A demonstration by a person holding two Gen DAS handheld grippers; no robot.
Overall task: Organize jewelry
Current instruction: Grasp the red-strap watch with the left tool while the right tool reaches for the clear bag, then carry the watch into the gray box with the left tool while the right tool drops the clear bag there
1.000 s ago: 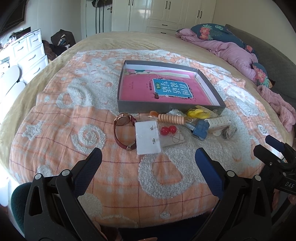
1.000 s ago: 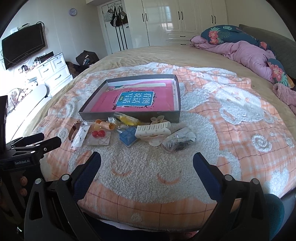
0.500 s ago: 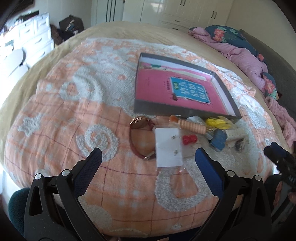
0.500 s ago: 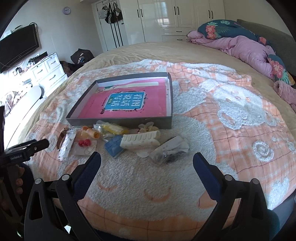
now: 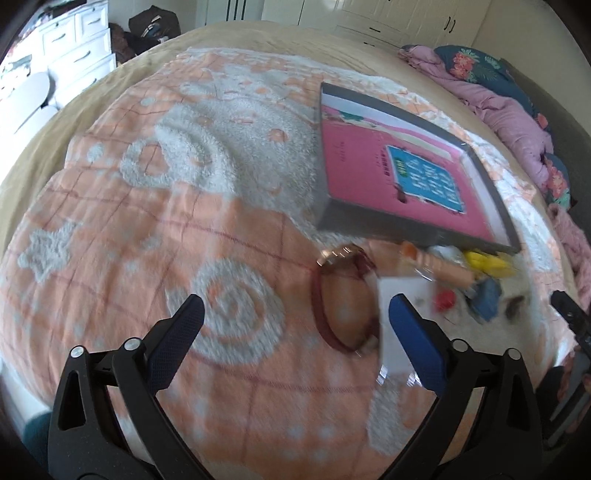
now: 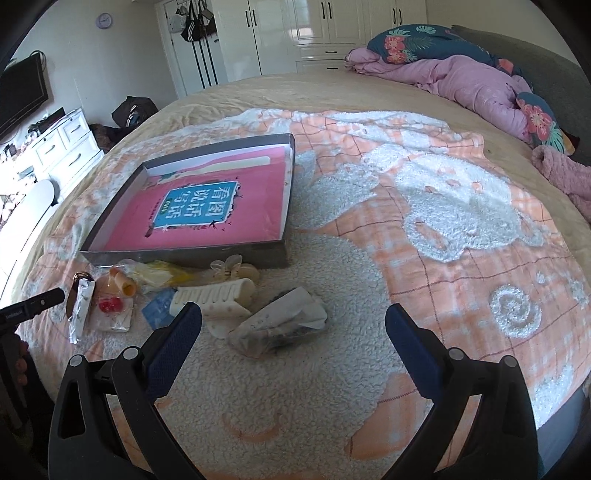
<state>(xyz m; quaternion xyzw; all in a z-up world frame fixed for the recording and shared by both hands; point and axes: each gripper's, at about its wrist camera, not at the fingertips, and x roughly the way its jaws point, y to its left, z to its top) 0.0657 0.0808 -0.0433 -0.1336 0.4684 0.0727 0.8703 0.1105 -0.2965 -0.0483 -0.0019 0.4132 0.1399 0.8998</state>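
Note:
A shallow grey box (image 6: 184, 254) with a pink and blue lining (image 5: 373, 166) lies on the bed. In front of it sits a small heap of jewelry and hair things: a dark red watch (image 5: 332, 295), a white earring card (image 5: 395, 317), red bead earrings (image 6: 109, 304), a white hair clip (image 6: 214, 299), a blue piece (image 6: 157, 312), a yellow packet (image 6: 162, 273) and a clear bag with dark items (image 6: 280, 325). My left gripper (image 5: 293, 317) hovers open just left of the watch. My right gripper (image 6: 293, 325) is open over the clear bag.
An orange and white fleece blanket (image 6: 424, 240) covers the bed. A pink duvet and floral pillows (image 6: 461, 77) lie at the far right. White drawers (image 6: 62, 144) and wardrobes (image 6: 295, 33) stand beyond the bed's edge.
Both grippers have moved forward and lower toward the heap. The left view has swung left and is now blurred. Both stay open and hold nothing.

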